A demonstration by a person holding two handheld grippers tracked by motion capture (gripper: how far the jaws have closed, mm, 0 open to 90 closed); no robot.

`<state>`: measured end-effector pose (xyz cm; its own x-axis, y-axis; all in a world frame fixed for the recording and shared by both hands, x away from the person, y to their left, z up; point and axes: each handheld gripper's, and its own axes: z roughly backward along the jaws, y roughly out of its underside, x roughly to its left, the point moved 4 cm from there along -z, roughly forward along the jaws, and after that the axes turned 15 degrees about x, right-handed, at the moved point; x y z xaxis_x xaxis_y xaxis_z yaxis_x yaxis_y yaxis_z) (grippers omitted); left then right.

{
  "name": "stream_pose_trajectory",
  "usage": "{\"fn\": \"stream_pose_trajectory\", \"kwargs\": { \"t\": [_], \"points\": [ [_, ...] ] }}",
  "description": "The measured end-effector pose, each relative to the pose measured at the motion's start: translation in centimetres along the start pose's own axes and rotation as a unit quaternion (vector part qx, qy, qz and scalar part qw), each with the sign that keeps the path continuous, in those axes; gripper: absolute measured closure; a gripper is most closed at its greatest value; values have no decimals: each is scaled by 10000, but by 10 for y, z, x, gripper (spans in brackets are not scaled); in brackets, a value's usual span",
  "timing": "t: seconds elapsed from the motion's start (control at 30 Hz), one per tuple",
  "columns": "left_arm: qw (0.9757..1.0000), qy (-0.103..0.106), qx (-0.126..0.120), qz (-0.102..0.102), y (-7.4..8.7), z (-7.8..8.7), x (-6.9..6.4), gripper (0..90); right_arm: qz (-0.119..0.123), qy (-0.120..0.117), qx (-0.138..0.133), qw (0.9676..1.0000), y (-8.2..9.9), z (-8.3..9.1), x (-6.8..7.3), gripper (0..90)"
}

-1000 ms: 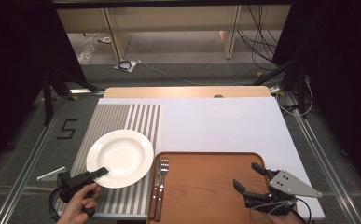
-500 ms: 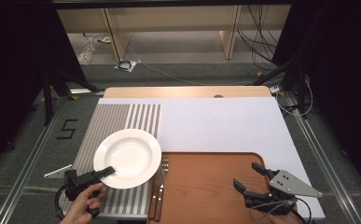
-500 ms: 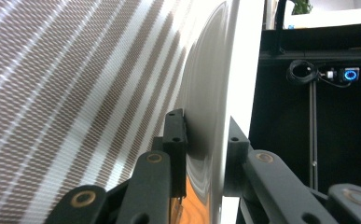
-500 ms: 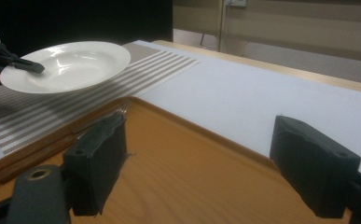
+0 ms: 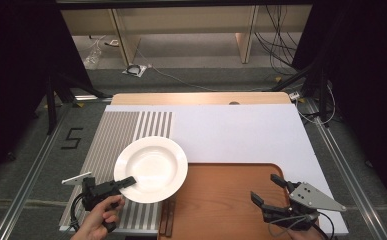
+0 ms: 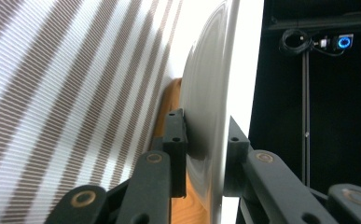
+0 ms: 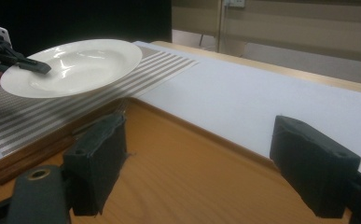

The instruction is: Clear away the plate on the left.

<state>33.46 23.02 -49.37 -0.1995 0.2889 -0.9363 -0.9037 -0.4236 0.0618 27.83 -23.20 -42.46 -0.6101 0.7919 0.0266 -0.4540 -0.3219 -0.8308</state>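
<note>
Left gripper view: the left gripper (image 6: 205, 154) pinches the near rim of the white plate (image 5: 152, 168), lifted clear over the striped mat (image 5: 116, 135) and the wooden tray's (image 5: 221, 200) left edge. The right gripper (image 5: 276, 192) hovers wide open, empty, above bare tray.

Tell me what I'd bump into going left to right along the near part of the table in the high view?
left gripper → white plate → wooden tray → right gripper
</note>
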Motion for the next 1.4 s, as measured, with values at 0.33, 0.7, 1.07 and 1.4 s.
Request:
{"fn": "stream_pose_trajectory", "kwargs": {
  "t": [0.33,0.7,1.07,1.4],
  "points": [
    [9990,-10,400,-205,10,-23,-12,765,-8,16,-25,10000,0,0,-1,198],
    [9960,-84,802,-385,21,-48,-21,762,-7,14,-14,10000,0,0,-1,198],
    [9912,-173,1172,-587,32,-72,-27,762,1,26,-7,10000,0,0,-1,198],
    [9863,-244,1491,-669,44,-95,-32,763,-2,18,-18,10000,0,0,-1,198]
  ]
}}
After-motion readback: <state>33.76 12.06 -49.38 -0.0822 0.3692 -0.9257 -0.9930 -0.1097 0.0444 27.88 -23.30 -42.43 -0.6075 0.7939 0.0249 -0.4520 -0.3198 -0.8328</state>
